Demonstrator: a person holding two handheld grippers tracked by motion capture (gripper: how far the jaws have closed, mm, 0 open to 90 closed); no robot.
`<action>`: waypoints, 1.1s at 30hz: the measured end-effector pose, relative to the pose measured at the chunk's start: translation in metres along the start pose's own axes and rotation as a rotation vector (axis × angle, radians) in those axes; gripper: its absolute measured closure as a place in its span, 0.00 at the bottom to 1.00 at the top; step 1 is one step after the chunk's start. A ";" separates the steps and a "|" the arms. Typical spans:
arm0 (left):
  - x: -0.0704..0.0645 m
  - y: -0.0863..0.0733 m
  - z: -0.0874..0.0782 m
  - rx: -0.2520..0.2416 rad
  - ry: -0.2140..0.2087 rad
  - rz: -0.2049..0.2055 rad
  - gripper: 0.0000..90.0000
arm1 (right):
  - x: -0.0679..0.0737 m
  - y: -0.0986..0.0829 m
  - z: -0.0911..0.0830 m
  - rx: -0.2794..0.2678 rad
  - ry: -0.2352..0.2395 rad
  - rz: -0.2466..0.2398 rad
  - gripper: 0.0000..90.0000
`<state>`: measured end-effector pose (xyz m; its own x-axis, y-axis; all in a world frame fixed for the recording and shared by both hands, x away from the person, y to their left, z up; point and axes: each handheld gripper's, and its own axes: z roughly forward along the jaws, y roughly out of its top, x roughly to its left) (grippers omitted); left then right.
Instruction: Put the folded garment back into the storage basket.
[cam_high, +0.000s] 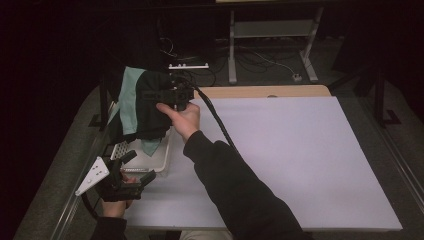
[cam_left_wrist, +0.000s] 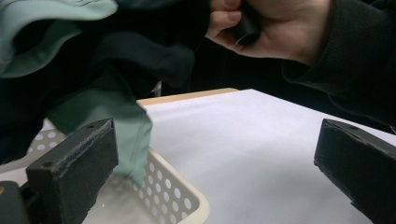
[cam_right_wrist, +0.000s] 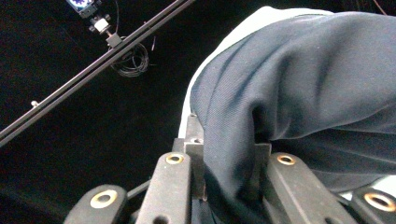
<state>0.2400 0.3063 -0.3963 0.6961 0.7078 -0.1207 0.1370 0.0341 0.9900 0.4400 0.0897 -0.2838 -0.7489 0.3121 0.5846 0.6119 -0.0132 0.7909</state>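
One garment (cam_high: 145, 102), apparently, right claw (cam_high: 167, 94) gripping; one basket (cam_high: 159, 162)

1. The garment (cam_high: 145, 107) covers most of the basket (cam_high: 150, 161) at 9 o'clock in the high view.
2. The right gripper (cam_high: 167, 94) has its jaw tips buried in cloth.
3. The garment's far end is cut off at 3 o'clock in the right gripper view.
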 end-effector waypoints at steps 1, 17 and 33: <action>0.000 0.000 0.000 -0.001 0.001 0.001 0.00 | 0.000 -0.002 0.002 -0.001 0.001 0.001 0.84; 0.003 0.001 -0.006 -0.046 0.052 -0.016 0.00 | -0.016 -0.030 0.026 0.037 -0.015 0.047 0.84; 0.003 0.001 -0.006 -0.044 0.060 -0.009 0.00 | -0.027 -0.050 0.029 0.040 -0.031 0.087 0.84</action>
<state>0.2378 0.3127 -0.3950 0.6512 0.7483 -0.1266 0.1115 0.0707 0.9912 0.4368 0.1099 -0.3444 -0.6845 0.3407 0.6445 0.6845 -0.0039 0.7290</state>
